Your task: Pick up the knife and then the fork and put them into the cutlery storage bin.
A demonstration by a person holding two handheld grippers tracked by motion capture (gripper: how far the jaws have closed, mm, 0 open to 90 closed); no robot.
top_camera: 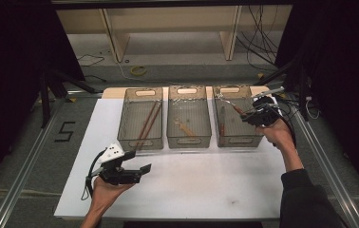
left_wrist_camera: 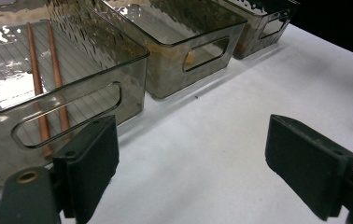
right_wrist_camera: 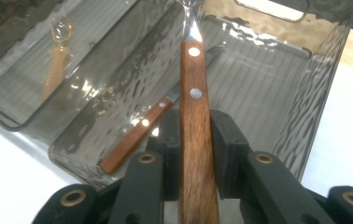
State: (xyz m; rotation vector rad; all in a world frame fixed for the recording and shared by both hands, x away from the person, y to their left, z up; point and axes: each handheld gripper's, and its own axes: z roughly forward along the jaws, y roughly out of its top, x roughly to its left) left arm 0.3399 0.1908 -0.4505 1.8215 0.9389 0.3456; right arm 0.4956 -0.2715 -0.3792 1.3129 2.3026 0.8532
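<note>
Here, the right gripper (top_camera: 251,115) hangs over the right-hand bin (top_camera: 258,140) of three smoked-plastic bins at the far side of a white table (top_camera: 192,185), its jaws clamped on the sides of a wooden-handled utensil (right_wrist_camera: 195,135). In the right gripper view the utensil's long axis runs straight out along the jaws: the brown handle, set with two round metal rivets, passes between the pads and points away from the hand, its metal end reaching toward the bin's far wall. The tip is cut off at the top edge of that view, so whether it is a blade or fork tines cannot be told. From the high view the handle (top_camera: 238,110) slants up and to the left from the gripper, above the bin's interior.

On the floor of the same bin lies a second wooden-handled utensil (right_wrist_camera: 137,133), also riveted, well apart from the held one and angled across it. The middle bin (top_camera: 189,138) holds a pale orange utensil (top_camera: 185,127), possibly a spoon. The left bin (top_camera: 139,141) holds a pair of reddish chopsticks (left_wrist_camera: 41,88) lying side by side along its length.

The left gripper (top_camera: 138,166) rests low over the table in front of the left bin, jaws spread wide with nothing between them.

The one piece of readable writing is a black "5" (top_camera: 64,131) marked on the grey floor left of the table.
</note>
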